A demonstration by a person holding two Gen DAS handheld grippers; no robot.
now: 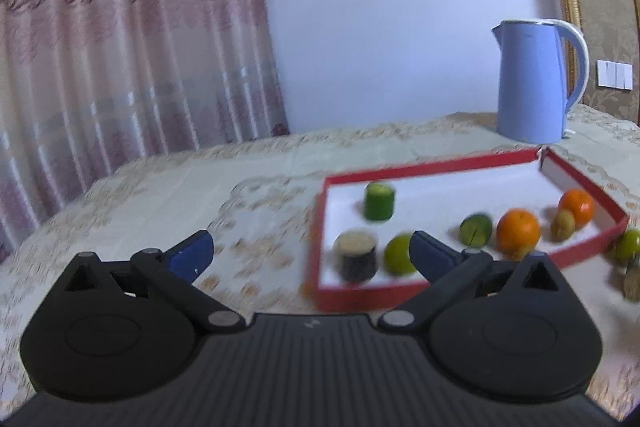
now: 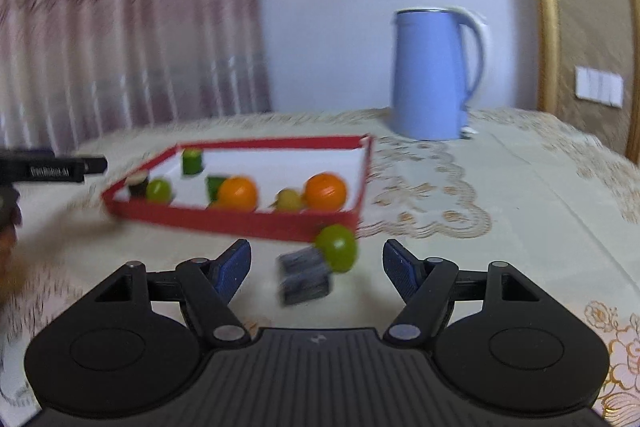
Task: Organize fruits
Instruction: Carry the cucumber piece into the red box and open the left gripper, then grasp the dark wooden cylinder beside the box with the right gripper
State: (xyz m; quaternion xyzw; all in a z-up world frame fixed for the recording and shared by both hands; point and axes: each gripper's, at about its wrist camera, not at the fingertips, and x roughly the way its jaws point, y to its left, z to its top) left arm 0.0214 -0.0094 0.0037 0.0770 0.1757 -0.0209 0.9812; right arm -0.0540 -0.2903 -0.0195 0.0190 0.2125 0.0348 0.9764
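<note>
Right wrist view shows one round green fruit [image 2: 337, 253] lying outside the shallow red-walled box with a white floor [image 2: 240, 225], on the cream patterned tablecloth [image 2: 500, 195] just by the box's near wall. A dark, blurred block [image 2: 305, 279] sits touching it. Right gripper [image 2: 316, 269] faces both with its blue-padded fingers [image 2: 234, 265] apart and holding nothing. Inside the box are two round oranges [image 2: 239, 192], a small yellowish fruit [image 2: 289, 199], green fruits, a green cut cylinder [image 2: 192, 161] and a dark cylinder with a pale top [image 2: 138, 184].

Left wrist view has the left gripper [image 1: 310, 255] spread wide and empty at the box's left corner. A tall light-blue kettle [image 1: 532, 83] stands behind the box.

Likely risks: the green fruit is round and could roll away if a pad nudges it off-centre, and the dark block alongside may get caught in the grip or pushed into the box wall.
</note>
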